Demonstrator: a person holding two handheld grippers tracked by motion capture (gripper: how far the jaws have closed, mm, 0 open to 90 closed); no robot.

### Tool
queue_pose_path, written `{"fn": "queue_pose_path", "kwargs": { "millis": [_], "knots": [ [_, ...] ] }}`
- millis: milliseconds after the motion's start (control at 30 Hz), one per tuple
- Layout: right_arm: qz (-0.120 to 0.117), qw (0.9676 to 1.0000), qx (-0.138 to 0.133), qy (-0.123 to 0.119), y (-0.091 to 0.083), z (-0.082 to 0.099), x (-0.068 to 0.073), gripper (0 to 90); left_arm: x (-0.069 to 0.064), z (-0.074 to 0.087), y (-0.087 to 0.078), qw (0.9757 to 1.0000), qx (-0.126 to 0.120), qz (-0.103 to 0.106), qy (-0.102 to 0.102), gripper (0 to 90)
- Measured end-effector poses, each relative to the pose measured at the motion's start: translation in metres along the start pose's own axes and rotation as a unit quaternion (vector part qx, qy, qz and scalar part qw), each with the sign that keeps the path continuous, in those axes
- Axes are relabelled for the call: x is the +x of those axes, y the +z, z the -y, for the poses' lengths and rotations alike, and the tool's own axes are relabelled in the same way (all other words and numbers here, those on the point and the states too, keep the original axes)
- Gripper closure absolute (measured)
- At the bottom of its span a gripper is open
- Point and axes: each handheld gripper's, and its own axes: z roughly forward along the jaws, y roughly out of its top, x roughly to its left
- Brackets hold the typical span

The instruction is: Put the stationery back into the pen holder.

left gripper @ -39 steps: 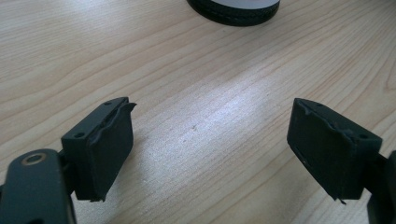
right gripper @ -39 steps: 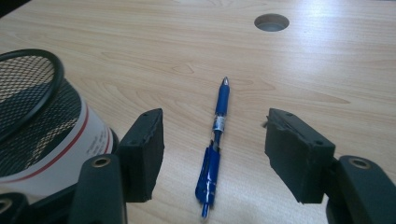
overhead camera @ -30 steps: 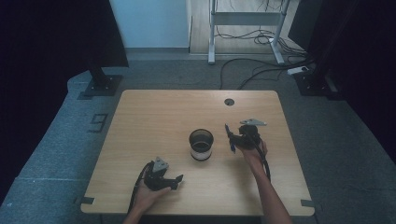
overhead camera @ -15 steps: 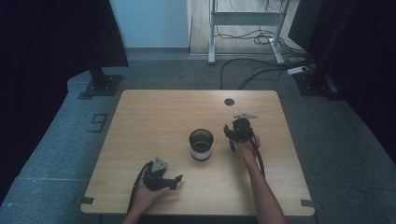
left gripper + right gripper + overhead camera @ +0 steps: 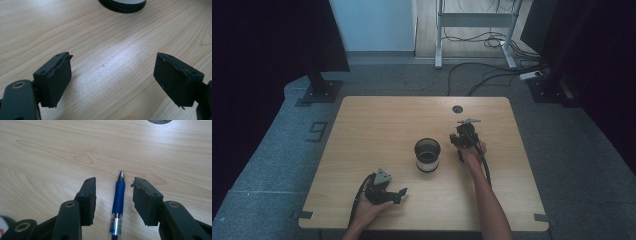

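My right tongs [image 5: 113, 200] sit low over the worktop [image 5: 377, 130], to the right of the cup [image 5: 427, 154] in the high view and apart from it. In the right gripper view a blue pen [image 5: 117, 202] lies flat on the wood between the two jaws, its metal tip pointing away from me and its clear rear section near the bottom edge. There is a gap on each side of the barrel, so neither pad touches it. The jaws have just been closing around the pen but are not yet gripping it: state released. A round grey hole [image 5: 159, 121] in the worktop shows at the top edge of that view; in the high view it lies beyond the right tongs [image 5: 464, 140], towards the far edge.

My left tongs [image 5: 112, 82] rest near the front edge of the worktop, well apart from the cup and from the pen. In the left gripper view the two pads stand apart over bare wood with nothing between them: state released. The dark base of the cup [image 5: 122, 4] is visible at the top of that view.

The cup stands upright near the middle of the worktop, dark at the rim, with a pale band low on its wall. It lies between my two hands; in the high view my left tongs [image 5: 384, 190] are nearer to me than it.
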Motion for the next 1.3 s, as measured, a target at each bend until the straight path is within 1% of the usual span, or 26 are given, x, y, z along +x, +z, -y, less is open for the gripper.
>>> {"fn": "queue_pose_path", "kwargs": {
  "millis": [67,100,133,267,333,367,400,467,500,567,600,633,733,867,900,967,1000,1033,1067,1133,1167,1233,1267,1300],
  "knots": [
    [0.002,1.0000,0.003,0.003,0.006,-0.002,0.000,54.1,0.000,0.000,0.000,1.0000,0.000,0.000,0.001,15.3],
    [0.002,1.0000,0.003,0.003,0.006,-0.002,0.000,54.1,0.000,0.000,0.000,1.0000,-0.001,-0.001,0.002,15.3],
    [0.007,0.9999,0.009,0.004,0.011,-0.002,-0.001,55.8,0.000,0.000,0.000,1.0000,-0.001,-0.001,0.002,15.4],
    [0.005,0.9999,0.010,0.008,0.016,-0.001,-0.002,58.9,0.001,0.000,0.000,1.0000,-0.004,-0.001,0.000,15.4],
    [0.001,0.9998,0.017,0.006,0.020,0.001,-0.004,60.6,0.001,0.001,0.000,1.0000,-0.002,-0.002,0.001,15.4],
    [0.000,0.9999,0.015,0.007,0.020,0.002,-0.004,62.1,0.002,0.001,0.000,1.0000,-0.003,-0.003,0.000,15.4],
    [0.001,0.9998,0.015,0.010,0.020,0.002,-0.005,65.8,0.003,0.001,0.000,1.0000,-0.003,-0.003,-0.001,15.6],
    [0.007,0.9998,0.018,0.004,0.020,0.002,-0.004,69.6,0.003,0.001,0.000,1.0000,-0.003,-0.004,-0.002,15.6],
    [0.007,0.9998,0.018,0.004,0.020,0.002,-0.004,69.6,0.003,0.001,0.000,1.0000,-0.003,-0.004,-0.002,15.6],
    [0.022,0.9995,0.020,-0.009,0.019,0.003,-0.002,75.0,0.003,0.001,-0.001,1.0000,-0.004,-0.003,-0.002,15.6],
    [0.026,0.9994,0.020,-0.012,0.019,0.003,-0.002,75.8,0.002,0.001,-0.001,1.0000,-0.004,-0.004,-0.001,15.6],
    [0.025,0.9994,0.022,-0.008,0.019,0.003,-0.003,77.9,0.002,0.001,-0.001,1.0000,-0.003,-0.004,-0.002,15.7],
    [0.021,0.9995,0.023,0.001,0.018,0.002,-0.004,78.3,0.002,0.001,0.000,1.0000,-0.002,-0.005,0.000,16.0],
    [0.015,0.9996,0.022,0.006,0.018,0.002,-0.007,78.8,0.002,0.001,-0.001,1.0000,-0.002,-0.005,0.000,16.1],
    [0.007,0.9997,0.023,0.011,0.017,0.002,-0.009,78.8,0.003,0.001,-0.001,1.0000,-0.003,-0.004,-0.001,16.2],
    [0.004,0.9997,0.020,0.013,0.015,0.003,-0.011,78.9,0.003,0.001,-0.001,1.0000,-0.004,-0.004,-0.002,16.2],
    [-0.004,0.9998,0.007,0.020,0.009,0.002,-0.013,78.9,0.003,0.001,-0.001,1.0000,-0.004,-0.004,-0.002,16.2],
    [-0.004,0.9998,0.007,0.020,0.009,0.002,-0.013,78.9,0.003,0.000,0.000,1.0000,-0.003,-0.005,-0.002,16.2],
    [-0.006,0.9998,-0.008,0.014,-0.001,-0.001,-0.013,78.9,0.004,0.000,0.000,1.0000,-0.001,-0.005,-0.001,16.2],
    [-0.006,0.9997,-0.021,0.006,-0.010,-0.004,-0.012,78.9,0.003,0.000,0.000,1.0000,-0.001,-0.006,-0.001,16.4],
    [-0.006,0.9997,-0.021,0.006,-0.010,-0.004,-0.012,78.9,0.003,0.000,0.000,1.0000,-0.001,-0.006,-0.001,16.4],
    [-0.009,0.9991,-0.041,0.000,-0.022,-0.008,-0.010,78.8,0.003,0.000,0.000,1.0000,-0.001,-0.005,0.000,16.5],
    [-0.015,0.9979,-0.064,-0.001,-0.035,-0.012,-0.009,78.8,0.003,0.000,0.000,1.0000,0.000,-0.005,0.001,16.7],
    [-0.015,0.9979,-0.064,-0.001,-0.035,-0.012,-0.009,78.8,0.003,0.000,0.000,1.0000,0.000,-0.005,0.001,16.7]
  ]
}}
